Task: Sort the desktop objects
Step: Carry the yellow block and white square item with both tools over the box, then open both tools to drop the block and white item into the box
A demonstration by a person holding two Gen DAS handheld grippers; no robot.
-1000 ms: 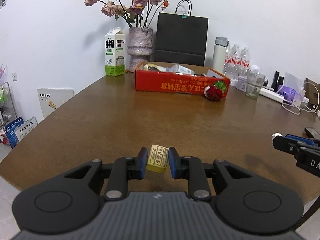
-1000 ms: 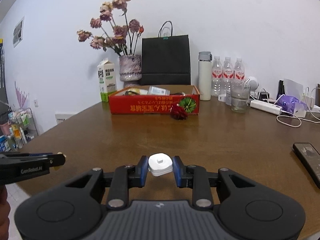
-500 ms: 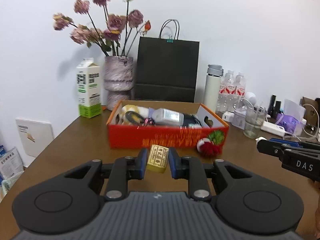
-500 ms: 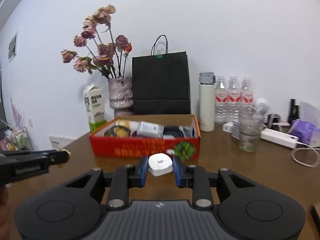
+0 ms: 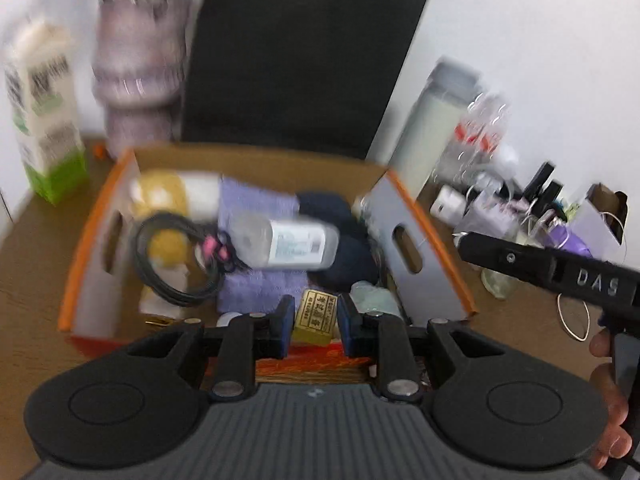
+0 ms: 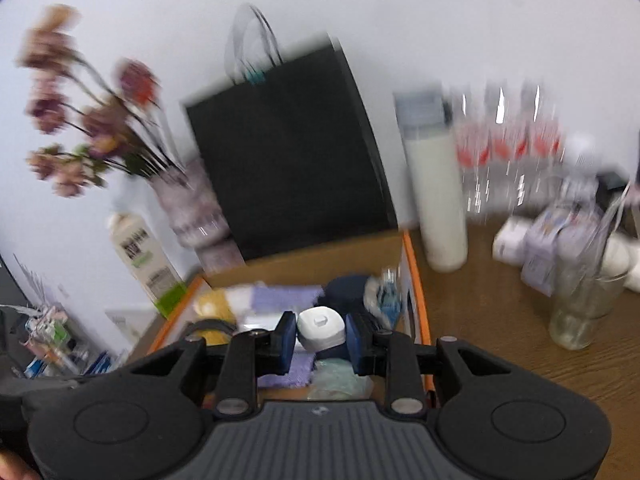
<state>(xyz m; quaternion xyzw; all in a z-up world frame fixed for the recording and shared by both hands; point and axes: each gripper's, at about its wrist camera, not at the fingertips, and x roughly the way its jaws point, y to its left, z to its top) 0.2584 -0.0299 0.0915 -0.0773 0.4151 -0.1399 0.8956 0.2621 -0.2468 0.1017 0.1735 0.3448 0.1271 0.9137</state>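
Small yellow block [image 5: 316, 317] w/ dark print, upright, pinched btw blue pads above near edge of orange box [image 5: 428, 256]. Small white rounded case [image 6: 321, 327], tilted a bit, pinched btw blue pads over same box, already full of stuff.

Both grippers, formerly over bare table: left gripper [image 5: 312, 322] and right gripper [image 6: 321, 338] now above orange box [image 5: 430, 248], frame centre
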